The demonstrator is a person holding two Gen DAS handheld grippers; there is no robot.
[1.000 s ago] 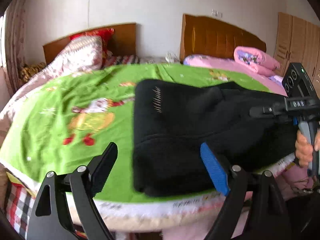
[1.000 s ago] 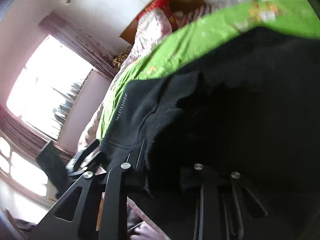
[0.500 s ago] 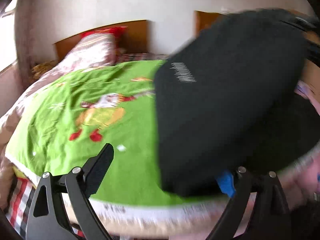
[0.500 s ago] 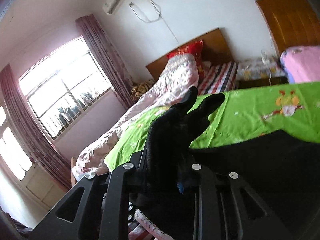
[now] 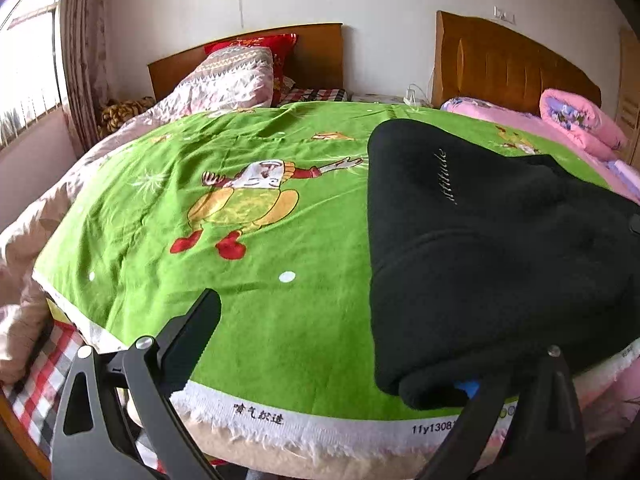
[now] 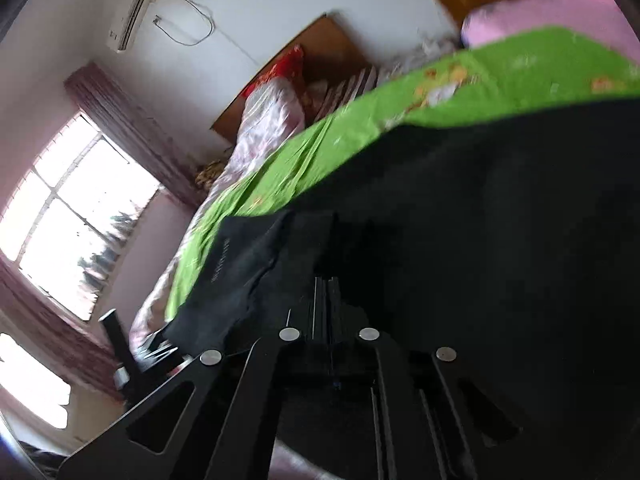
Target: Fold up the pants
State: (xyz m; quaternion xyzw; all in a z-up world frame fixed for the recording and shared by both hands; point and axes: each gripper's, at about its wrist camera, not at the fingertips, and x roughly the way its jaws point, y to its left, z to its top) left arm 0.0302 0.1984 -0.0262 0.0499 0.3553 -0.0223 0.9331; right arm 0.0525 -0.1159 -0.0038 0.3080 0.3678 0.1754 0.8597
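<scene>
On the green bedspread [image 5: 280, 300] lie the black pants [image 5: 500, 248], folded over. Left claw [image 5: 340, 344] has just spread wide, its right finger under the pants' near corner; right claw [image 6: 326, 280], just closing, looks pressed together, empty.

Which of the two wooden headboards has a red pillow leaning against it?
The left headboard, behind the patterned quilt: a red pillow sits against it. The taller right headboard has only pink bedding in front.

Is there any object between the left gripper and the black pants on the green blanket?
Nothing visible does. The left gripper is open over bare green blanket, and the black pants lie directly at its blue-padded finger, partly covering it.
</scene>
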